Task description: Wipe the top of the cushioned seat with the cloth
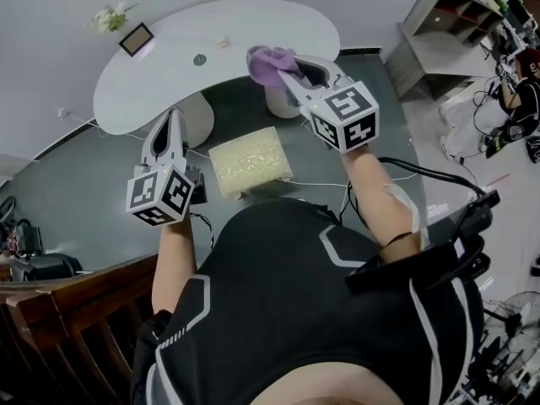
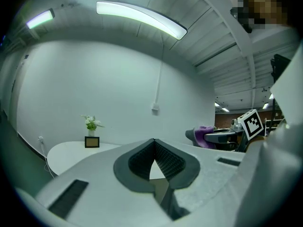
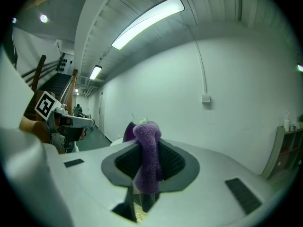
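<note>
The cushioned seat (image 1: pixel 250 160), a square stool with a pale yellow fuzzy top, stands on the grey floor in front of me. My right gripper (image 1: pixel 283 68) is raised above and beyond it, shut on a purple cloth (image 1: pixel 270 62) that bunches at the tips. In the right gripper view the purple cloth (image 3: pixel 147 161) hangs pinched between the ribbed pads (image 3: pixel 171 162). My left gripper (image 1: pixel 173 123) hovers left of the seat, jaws together, holding nothing. Its pads (image 2: pixel 165 160) meet at the tips in the left gripper view, where the cloth (image 2: pixel 204 133) shows at the right.
A white kidney-shaped table (image 1: pixel 211 53) stands beyond the seat with a small framed picture (image 1: pixel 137 39), a flower pot (image 1: pixel 111 17) and a white pedestal (image 1: pixel 283 99). Cables (image 1: pixel 321 184) trail on the floor. A wooden railing (image 1: pixel 59 294) is at my left, shelving (image 1: pixel 447 15) at the far right.
</note>
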`<action>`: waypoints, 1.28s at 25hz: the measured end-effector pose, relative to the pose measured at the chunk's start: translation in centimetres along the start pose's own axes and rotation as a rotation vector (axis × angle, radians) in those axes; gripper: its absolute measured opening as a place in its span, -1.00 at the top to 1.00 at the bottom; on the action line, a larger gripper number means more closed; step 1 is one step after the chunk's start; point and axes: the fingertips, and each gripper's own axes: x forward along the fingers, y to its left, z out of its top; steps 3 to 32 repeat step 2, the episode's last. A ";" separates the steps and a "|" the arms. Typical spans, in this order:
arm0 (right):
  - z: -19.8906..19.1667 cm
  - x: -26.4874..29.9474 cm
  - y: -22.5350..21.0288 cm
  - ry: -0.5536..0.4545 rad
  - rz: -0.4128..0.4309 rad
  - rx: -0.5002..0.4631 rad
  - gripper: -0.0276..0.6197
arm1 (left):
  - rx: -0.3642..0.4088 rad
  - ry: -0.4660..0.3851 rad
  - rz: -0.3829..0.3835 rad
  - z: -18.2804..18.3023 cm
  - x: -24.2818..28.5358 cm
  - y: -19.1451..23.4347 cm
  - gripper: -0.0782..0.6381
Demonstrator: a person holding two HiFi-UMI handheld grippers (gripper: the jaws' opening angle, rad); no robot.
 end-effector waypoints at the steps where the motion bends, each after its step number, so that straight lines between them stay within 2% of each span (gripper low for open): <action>1: -0.1 -0.1 0.1 0.001 0.000 0.004 0.62 | -0.002 0.002 0.004 -0.1 -0.2 0.1 0.77; 32: -0.2 -0.2 0.2 0.002 0.001 0.009 0.62 | -0.003 0.004 0.008 -0.2 -0.4 0.1 0.77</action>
